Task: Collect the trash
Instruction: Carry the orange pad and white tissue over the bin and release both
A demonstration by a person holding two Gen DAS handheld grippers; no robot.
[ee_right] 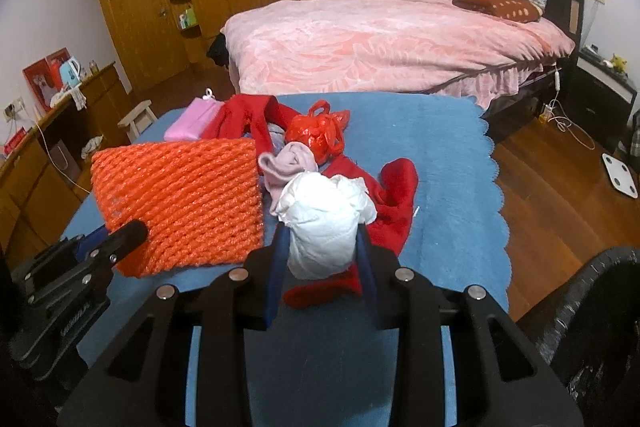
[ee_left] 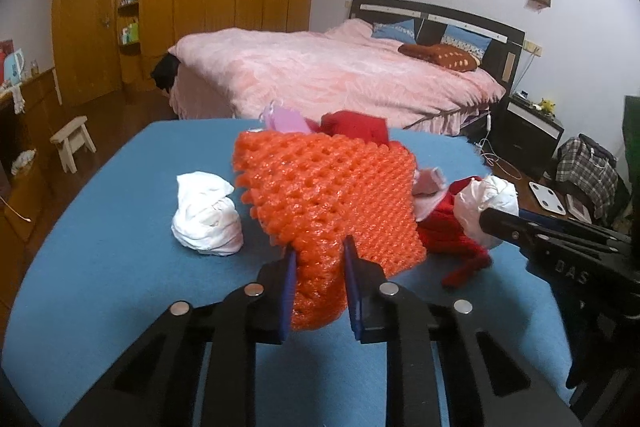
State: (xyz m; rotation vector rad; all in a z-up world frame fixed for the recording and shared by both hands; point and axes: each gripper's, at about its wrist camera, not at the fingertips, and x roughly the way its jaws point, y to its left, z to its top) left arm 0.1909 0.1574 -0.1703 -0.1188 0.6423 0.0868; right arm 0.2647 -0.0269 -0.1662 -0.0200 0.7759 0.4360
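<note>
Black gripper (ee_left: pixel 320 259) frames, blue pads, seemingly silver screws.

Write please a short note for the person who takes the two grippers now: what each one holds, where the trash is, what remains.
Left gripper: shut on the orange foam net.
Right gripper: shut on a crumpled white tissue.
On the blue table cover: a second white tissue wad, a knotted red plastic bag, red garments, a pink pouch.
Black-lined bin at lower right.
Done: two grasps. Left: drop both, then probably the wad and bag.
</note>
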